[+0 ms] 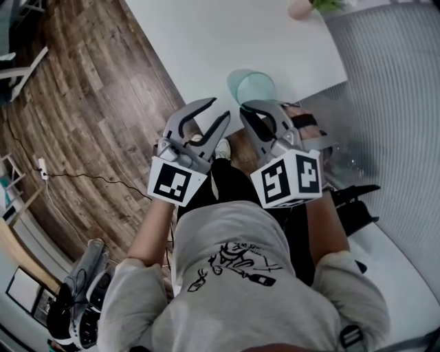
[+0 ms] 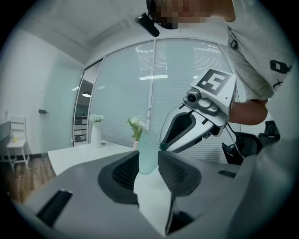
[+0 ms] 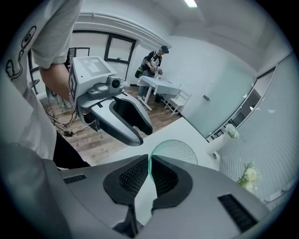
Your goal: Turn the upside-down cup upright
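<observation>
The cup (image 1: 251,86) is translucent pale green with a dotted texture. It hangs in the air over the near edge of the white table (image 1: 227,41). My right gripper (image 1: 260,106) is shut on its thin wall, which shows pinched between the pads in the right gripper view, with the round cup (image 3: 175,150) beyond them. I cannot tell which end faces up. My left gripper (image 1: 220,108) stands open just left of the cup, with nothing between its fingers. In the left gripper view the cup (image 2: 149,151) shows past my own jaws, with the right gripper (image 2: 161,147) at its edge.
A pink pot with a plant (image 1: 302,7) stands at the table's far edge. Wooden floor (image 1: 89,103) lies to the left and a black chair base (image 1: 354,199) to the right. Far off, a person (image 3: 153,63) stands at another desk.
</observation>
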Demonstrator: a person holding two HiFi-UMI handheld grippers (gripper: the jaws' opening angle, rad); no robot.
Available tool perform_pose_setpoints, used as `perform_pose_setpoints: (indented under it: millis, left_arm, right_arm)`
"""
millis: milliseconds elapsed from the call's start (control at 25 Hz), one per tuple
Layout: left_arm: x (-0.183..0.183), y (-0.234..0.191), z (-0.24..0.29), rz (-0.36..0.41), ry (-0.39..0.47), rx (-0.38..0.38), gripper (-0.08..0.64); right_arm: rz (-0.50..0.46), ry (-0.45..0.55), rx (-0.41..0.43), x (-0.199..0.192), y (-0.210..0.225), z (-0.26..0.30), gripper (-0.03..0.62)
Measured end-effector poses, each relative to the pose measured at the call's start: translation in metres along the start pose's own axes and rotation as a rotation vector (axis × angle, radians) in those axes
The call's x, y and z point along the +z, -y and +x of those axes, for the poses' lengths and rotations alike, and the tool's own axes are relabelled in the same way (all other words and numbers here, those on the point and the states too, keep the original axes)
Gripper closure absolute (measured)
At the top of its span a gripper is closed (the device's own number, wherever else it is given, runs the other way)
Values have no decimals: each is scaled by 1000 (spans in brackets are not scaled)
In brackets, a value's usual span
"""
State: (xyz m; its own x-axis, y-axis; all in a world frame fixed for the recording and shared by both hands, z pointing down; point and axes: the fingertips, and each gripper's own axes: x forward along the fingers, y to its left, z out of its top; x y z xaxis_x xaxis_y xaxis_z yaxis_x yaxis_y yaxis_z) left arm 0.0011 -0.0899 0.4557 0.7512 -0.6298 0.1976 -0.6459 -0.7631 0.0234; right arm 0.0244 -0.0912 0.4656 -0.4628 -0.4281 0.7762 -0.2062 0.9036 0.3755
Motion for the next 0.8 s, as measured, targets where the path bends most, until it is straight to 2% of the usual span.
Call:
perform_pose_setpoints:
  millis: [600,800]
  left_arm:
    - [62,2,-27,6,45,20,442]
    - [87,5,-33,41,74,20,442]
  right_arm:
    - [10,69,-72,40,21,-53,545]
    - [1,92,-98,53,26,-72,545]
